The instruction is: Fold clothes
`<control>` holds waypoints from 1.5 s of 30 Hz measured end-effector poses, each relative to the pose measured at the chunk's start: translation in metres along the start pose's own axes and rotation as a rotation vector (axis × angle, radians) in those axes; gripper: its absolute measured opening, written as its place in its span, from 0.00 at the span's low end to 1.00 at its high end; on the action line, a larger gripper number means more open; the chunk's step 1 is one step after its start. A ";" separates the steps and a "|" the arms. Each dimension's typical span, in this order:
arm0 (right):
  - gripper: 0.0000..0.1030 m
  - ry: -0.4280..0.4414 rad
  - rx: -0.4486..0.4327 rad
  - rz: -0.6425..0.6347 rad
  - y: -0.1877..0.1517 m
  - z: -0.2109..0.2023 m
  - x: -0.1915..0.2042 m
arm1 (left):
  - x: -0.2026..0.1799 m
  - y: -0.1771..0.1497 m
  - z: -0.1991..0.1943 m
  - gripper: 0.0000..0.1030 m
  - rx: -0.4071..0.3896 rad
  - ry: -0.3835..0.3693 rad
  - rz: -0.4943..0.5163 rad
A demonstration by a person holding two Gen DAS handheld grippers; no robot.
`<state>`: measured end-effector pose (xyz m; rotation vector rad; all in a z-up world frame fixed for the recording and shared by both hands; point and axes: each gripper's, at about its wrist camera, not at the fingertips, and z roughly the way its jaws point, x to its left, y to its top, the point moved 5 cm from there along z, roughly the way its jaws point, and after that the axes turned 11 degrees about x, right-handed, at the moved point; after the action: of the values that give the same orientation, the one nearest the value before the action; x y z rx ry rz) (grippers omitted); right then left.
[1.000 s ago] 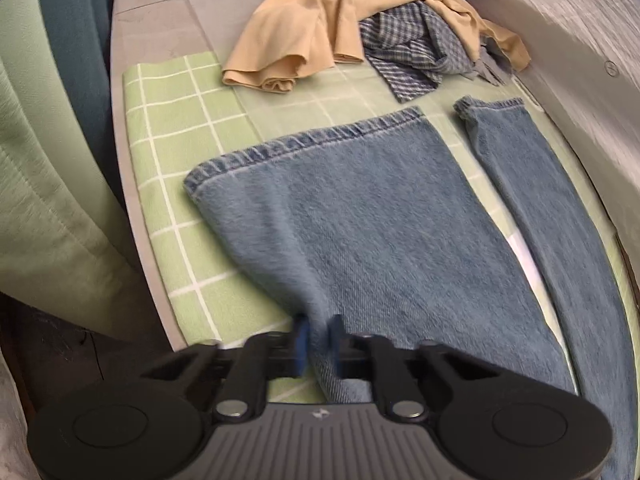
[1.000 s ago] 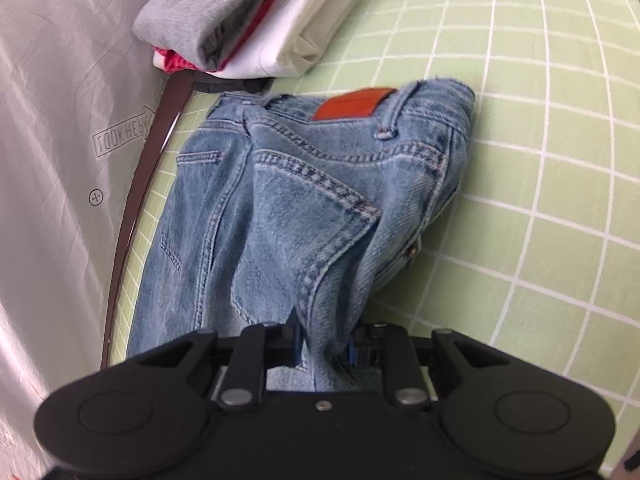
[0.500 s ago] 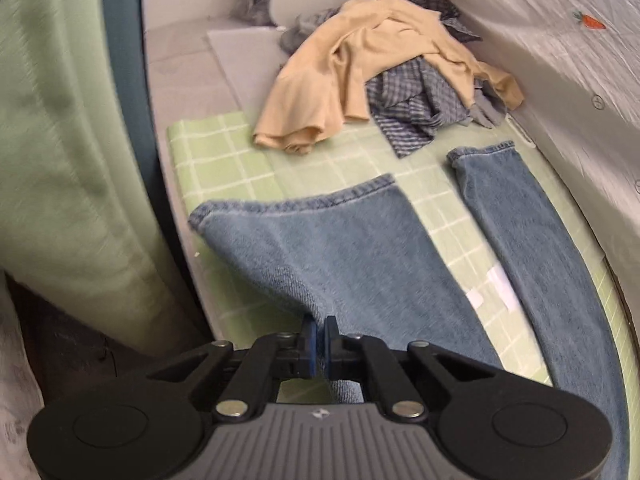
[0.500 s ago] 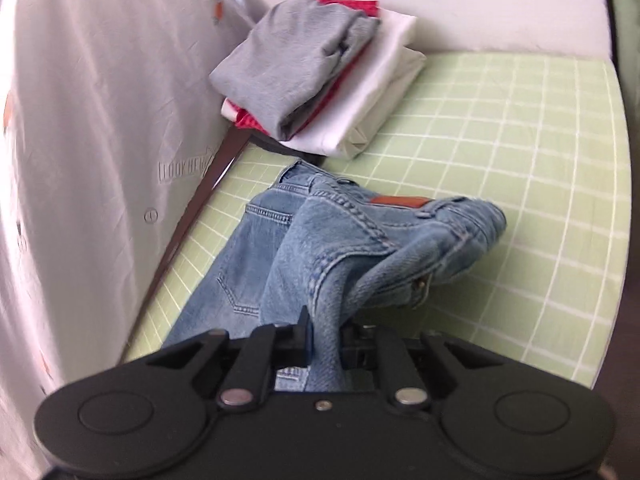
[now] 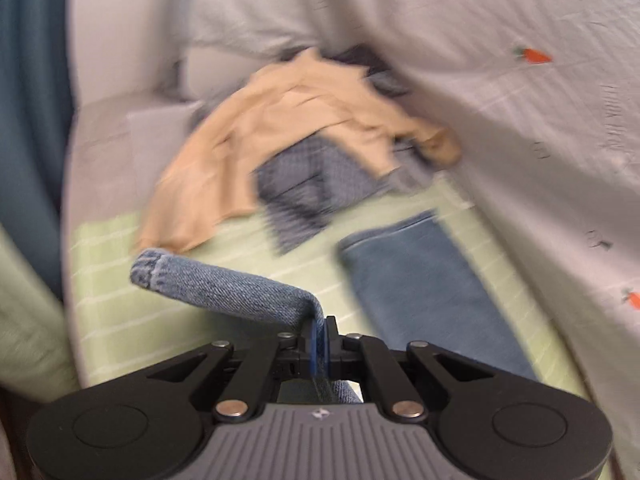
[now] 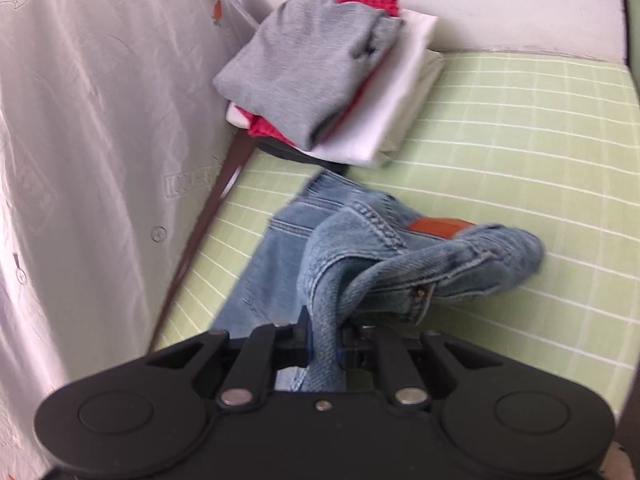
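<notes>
A pair of blue jeans lies on a green checked mat [image 5: 112, 320]. My left gripper [image 5: 320, 340] is shut on the near trouser leg [image 5: 224, 288] and holds it lifted off the mat, so its hem hangs out to the left. The other leg [image 5: 420, 280] lies flat to the right. My right gripper [image 6: 324, 340] is shut on the waist end of the jeans [image 6: 400, 256], which is raised and bunched; an orange-brown label [image 6: 438, 227] shows on the waistband.
A heap of unfolded clothes, a tan garment [image 5: 288, 136] over a checked blue one [image 5: 316, 184], lies at the mat's far end. A folded stack with a grey top [image 6: 308, 68] sits in the right view. A grey printed sheet [image 6: 100, 120] runs along the side.
Both grippers have risen with the jeans. The near leg, earlier spread flat, now hangs lifted from my left gripper. The waist end is pulled higher and more bunched.
</notes>
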<state>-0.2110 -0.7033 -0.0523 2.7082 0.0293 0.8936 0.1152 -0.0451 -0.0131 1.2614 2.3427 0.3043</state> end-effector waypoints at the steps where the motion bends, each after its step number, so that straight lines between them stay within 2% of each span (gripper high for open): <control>1: 0.10 0.022 0.004 0.010 0.012 0.010 0.014 | -0.030 0.015 0.007 0.02 -0.030 -0.034 0.042; 3: 0.11 0.067 0.020 0.054 0.038 0.044 0.050 | -0.096 0.043 0.037 0.02 -0.073 -0.047 0.186; 4: 0.18 0.062 0.032 0.050 0.051 0.066 0.071 | -0.131 0.058 0.056 0.02 -0.092 -0.041 0.267; 5: 0.37 0.070 0.035 0.018 0.063 0.091 0.092 | -0.158 0.067 0.074 0.07 -0.099 -0.021 0.313; 6: 0.48 0.082 0.023 -0.023 0.072 0.111 0.110 | -0.183 0.075 0.093 0.13 -0.084 -0.003 0.355; 7: 0.63 0.079 0.010 -0.047 0.075 0.124 0.122 | -0.188 0.076 0.101 0.16 -0.064 -0.014 0.337; 9: 0.68 0.057 0.021 -0.063 0.071 0.137 0.138 | -0.196 0.077 0.117 0.32 -0.025 -0.036 0.302; 11: 0.85 0.029 0.034 -0.132 0.049 0.135 0.135 | -0.179 0.065 0.125 0.41 0.005 -0.029 0.279; 14: 0.85 -0.101 0.061 -0.212 0.014 0.131 0.106 | -0.133 0.042 0.138 0.48 0.080 0.082 0.258; 16: 0.85 -0.180 0.070 -0.190 -0.002 0.125 0.076 | -0.096 0.028 0.144 0.48 0.148 0.126 0.199; 21: 0.85 -0.259 0.057 -0.094 -0.019 0.112 0.020 | -0.032 -0.002 0.151 0.50 0.242 0.174 0.083; 27: 0.85 -0.283 0.062 -0.102 -0.017 0.135 0.004 | -0.033 -0.013 0.156 0.54 0.245 0.160 0.147; 33: 0.88 -0.286 0.021 -0.036 -0.014 0.147 0.003 | -0.040 -0.012 0.160 0.58 0.258 0.162 0.146; 35: 0.90 -0.318 0.004 -0.035 -0.012 0.150 0.005 | -0.040 -0.013 0.162 0.59 0.257 0.165 0.151; 37: 0.97 -0.343 -0.008 -0.026 -0.012 0.155 0.009 | -0.039 -0.014 0.164 0.60 0.255 0.176 0.161; 39: 0.99 -0.387 -0.013 -0.025 -0.011 0.161 0.014 | -0.040 -0.012 0.166 0.61 0.246 0.185 0.182; 42: 1.00 -0.456 0.000 -0.092 -0.015 0.169 0.023 | -0.043 -0.009 0.168 0.61 0.235 0.198 0.229; 45: 1.00 -0.471 -0.005 -0.133 -0.018 0.171 0.026 | -0.043 -0.004 0.172 0.61 0.231 0.190 0.254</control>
<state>-0.0891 -0.7280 -0.1732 2.8003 0.1068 0.2060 0.2170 -0.0871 -0.1521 1.7161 2.4295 0.2482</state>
